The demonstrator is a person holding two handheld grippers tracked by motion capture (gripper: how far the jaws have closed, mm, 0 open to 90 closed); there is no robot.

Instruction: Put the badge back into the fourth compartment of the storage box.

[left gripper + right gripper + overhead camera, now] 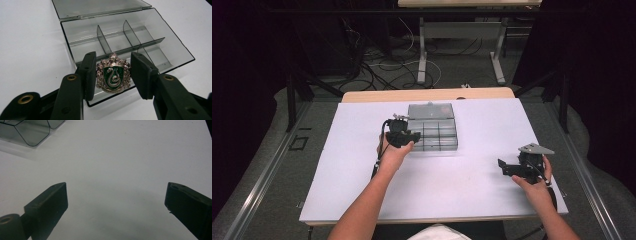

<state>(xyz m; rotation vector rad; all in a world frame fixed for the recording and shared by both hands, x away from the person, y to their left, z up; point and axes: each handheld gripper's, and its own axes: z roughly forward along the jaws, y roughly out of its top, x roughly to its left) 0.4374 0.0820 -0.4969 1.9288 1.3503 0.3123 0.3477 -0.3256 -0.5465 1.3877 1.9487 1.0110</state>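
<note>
A white sheet [492, 150] is laid over a wooden table [427, 94]. Beyond it, tangled cables [377, 70] are strewn on grey floor beneath a second table [462, 30], and the surroundings are kept dark.

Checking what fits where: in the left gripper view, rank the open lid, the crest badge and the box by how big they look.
1. Compartment box, largest.
2. Lid, partly cropped at the top, so unsure.
3. Crest badge, smallest, though nearest the camera, gripped by the left gripper.

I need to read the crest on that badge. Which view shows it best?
The left gripper view: the badge sits close up between the left gripper jaws, green shield and silver snake plain. In the high view the left hand hides it.
</note>
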